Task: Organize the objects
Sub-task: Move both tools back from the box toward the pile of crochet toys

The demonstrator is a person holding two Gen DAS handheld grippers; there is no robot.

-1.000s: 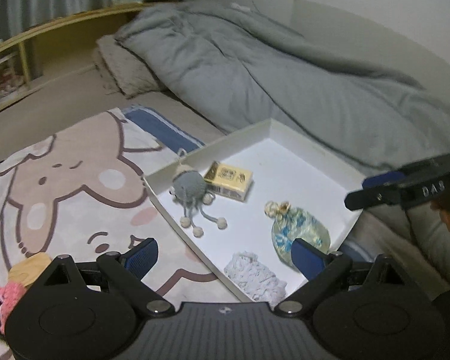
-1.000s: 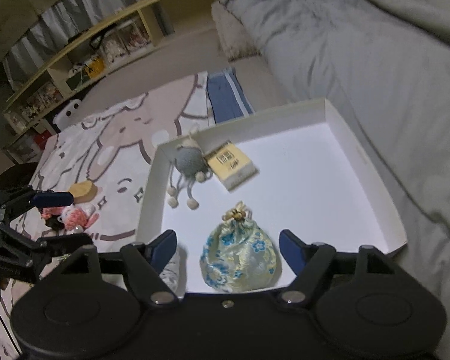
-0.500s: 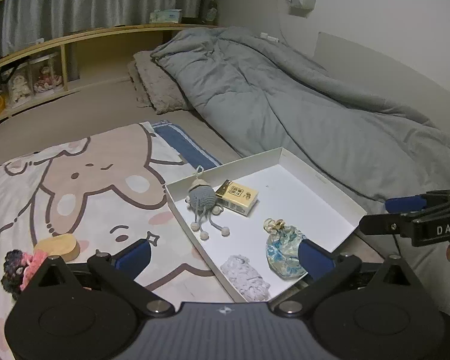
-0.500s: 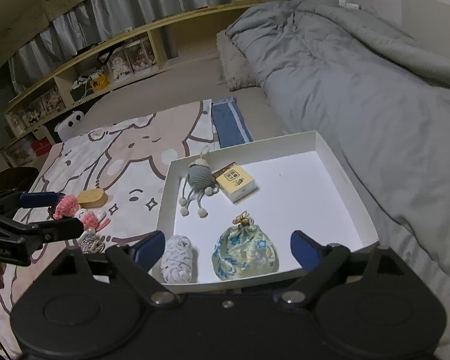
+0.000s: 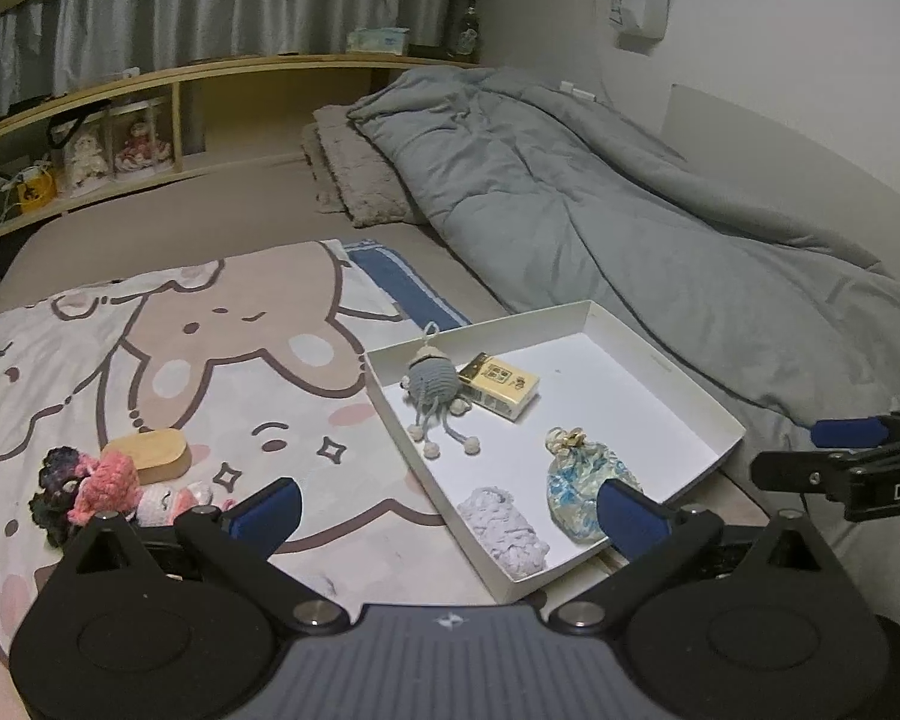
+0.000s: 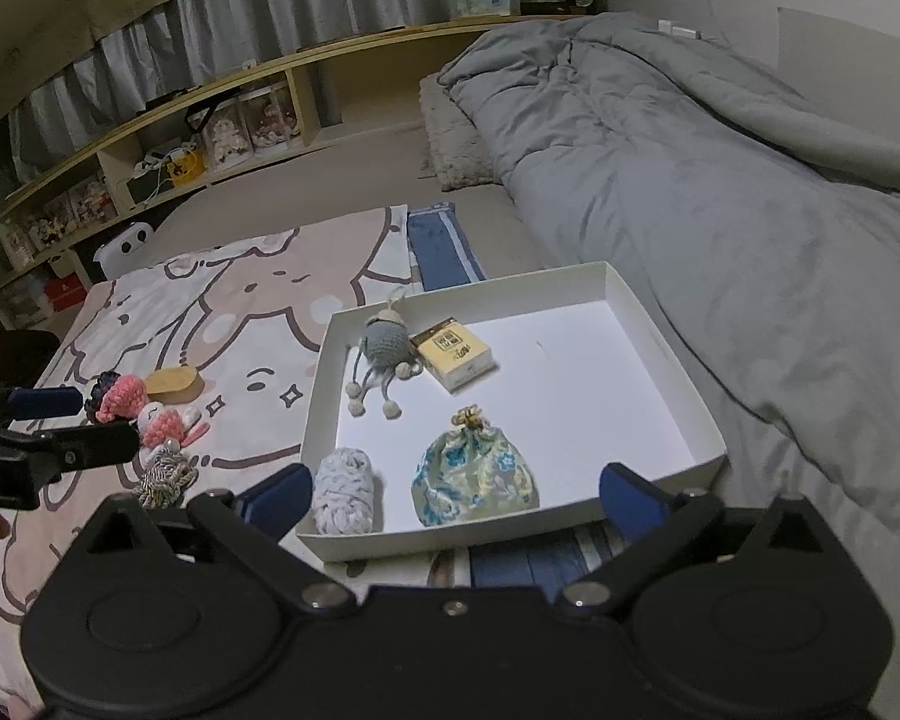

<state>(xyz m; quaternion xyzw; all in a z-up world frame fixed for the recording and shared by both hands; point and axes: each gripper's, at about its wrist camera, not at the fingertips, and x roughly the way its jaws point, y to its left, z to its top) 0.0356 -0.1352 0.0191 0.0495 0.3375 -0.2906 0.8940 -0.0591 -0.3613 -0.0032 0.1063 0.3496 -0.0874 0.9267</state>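
In the left wrist view, a bed with a rumpled grey duvet (image 5: 600, 192) and a cartoon-print blanket (image 5: 222, 372) fills the room below a wooden shelf (image 5: 150, 84). A shallow white box (image 5: 714, 414) lies on the bed between blanket and duvet, holding a grey crochet octopus (image 5: 432, 381), a yellow card box (image 5: 498, 385), a floral drawstring pouch (image 5: 582, 477) and a pale yarn bundle (image 5: 504, 531). On the blanket, left of the box, lie a wooden oval case (image 5: 150, 456) and a pink knitted toy (image 5: 108, 483). The left gripper (image 5: 444, 513) hangs empty above the blanket, fingers spread wide. In the right wrist view, the right gripper (image 6: 450, 495) is likewise spread wide and empty, over the box's near wall, with the pouch and yarn bundle just ahead of it. A rope knot (image 6: 165, 474) lies on the blanket near the pink toy.
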